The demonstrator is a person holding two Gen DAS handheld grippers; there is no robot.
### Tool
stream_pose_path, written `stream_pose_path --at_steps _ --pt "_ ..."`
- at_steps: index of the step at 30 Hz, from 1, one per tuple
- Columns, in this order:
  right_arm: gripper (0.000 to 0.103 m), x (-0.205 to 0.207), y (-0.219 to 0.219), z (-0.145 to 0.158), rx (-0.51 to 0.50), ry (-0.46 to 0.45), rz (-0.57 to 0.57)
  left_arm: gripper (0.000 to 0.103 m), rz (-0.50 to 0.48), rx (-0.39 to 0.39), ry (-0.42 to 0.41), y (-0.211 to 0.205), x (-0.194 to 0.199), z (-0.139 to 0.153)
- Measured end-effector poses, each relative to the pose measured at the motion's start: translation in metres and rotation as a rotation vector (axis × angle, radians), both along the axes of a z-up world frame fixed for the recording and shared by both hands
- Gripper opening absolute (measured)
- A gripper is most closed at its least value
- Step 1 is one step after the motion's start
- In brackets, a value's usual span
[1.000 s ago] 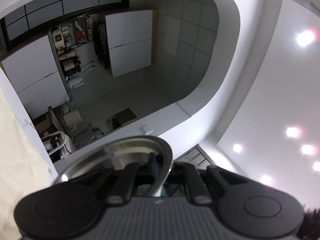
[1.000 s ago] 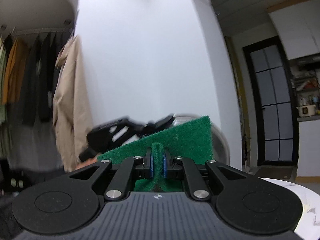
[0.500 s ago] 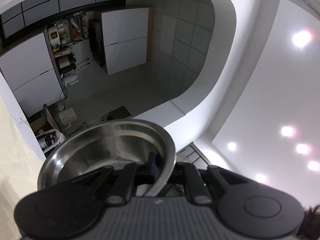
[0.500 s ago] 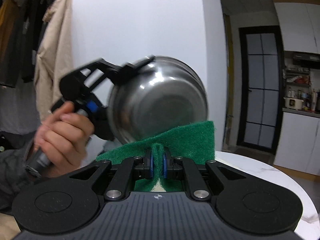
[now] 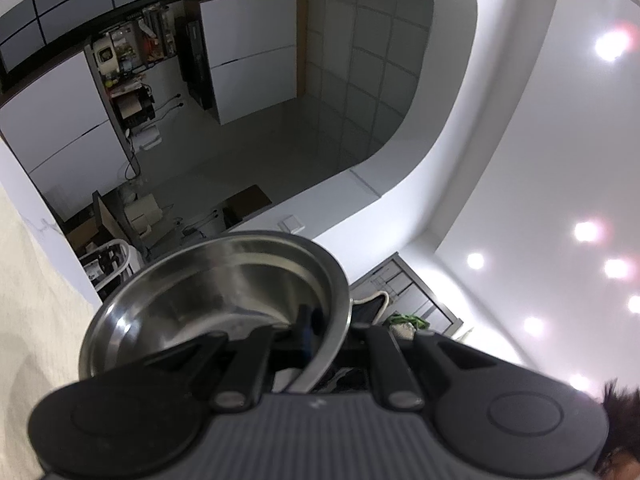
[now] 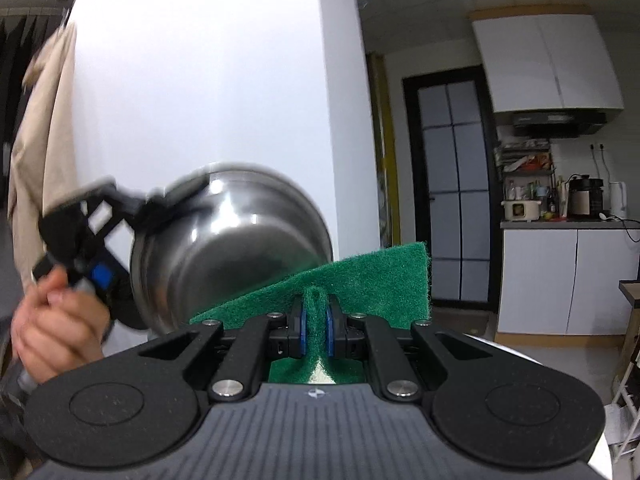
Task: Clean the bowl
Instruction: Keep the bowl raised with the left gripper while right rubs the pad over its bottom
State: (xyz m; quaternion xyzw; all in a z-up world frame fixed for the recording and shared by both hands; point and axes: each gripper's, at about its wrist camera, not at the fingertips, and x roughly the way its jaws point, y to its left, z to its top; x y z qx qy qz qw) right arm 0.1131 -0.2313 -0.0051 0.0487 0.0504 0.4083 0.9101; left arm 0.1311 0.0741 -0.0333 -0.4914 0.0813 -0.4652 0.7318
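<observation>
Person's left hand at far left grips handle of left gripper, jaws clamped on rim of steel bowl. Bowl held in air, tilted, outside facing right wrist camera, blurred. Just right, green scouring pad pinched in narrow jaws of right gripper, near bowl's lower right; contact unclear.

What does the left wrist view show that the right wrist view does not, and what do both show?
Only the left wrist view shows the shiny inside of the round stainless steel bowl, with the left gripper shut on its rim, and ceiling spotlights.

Only the right wrist view shows the green scouring pad pinched in the shut right gripper, the bowl's outer underside, the person's hand on the left gripper's handle, and a hanging beige coat.

Both show the steel bowl, the left gripper holding it, and white kitchen cabinets.
</observation>
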Motion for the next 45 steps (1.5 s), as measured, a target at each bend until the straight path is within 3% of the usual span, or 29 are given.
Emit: stream_pose_path --at_steps 6,14,21,23,27,35,45 --pt "0.011 -0.006 -0.003 0.006 0.071 -0.026 0.052 0.006 0.041 0.009 0.004 0.004 0.000 0.000" --pt "0.011 -0.015 0.016 0.004 -0.025 -0.053 0.202 0.008 0.050 -0.055 0.001 0.017 -0.003 -0.002" --pt "0.011 -0.013 0.020 -0.005 -0.091 -0.028 0.156 0.009 0.011 -0.020 -0.010 0.010 -0.005 0.003" --pt "0.011 -0.013 0.016 -0.006 -0.079 -0.028 0.099 0.009 0.010 0.018 -0.006 0.005 -0.005 0.004" --pt "0.011 -0.013 0.006 -0.002 -0.017 -0.022 0.054 0.009 0.012 0.012 -0.004 0.005 -0.004 0.002" --pt "0.011 -0.023 0.018 -0.003 -0.057 -0.035 0.141 0.010 0.035 -0.028 -0.002 0.016 -0.006 0.000" --pt "0.011 -0.017 0.026 -0.008 -0.140 -0.014 0.102 0.011 0.018 -0.003 -0.011 0.010 -0.008 0.002"
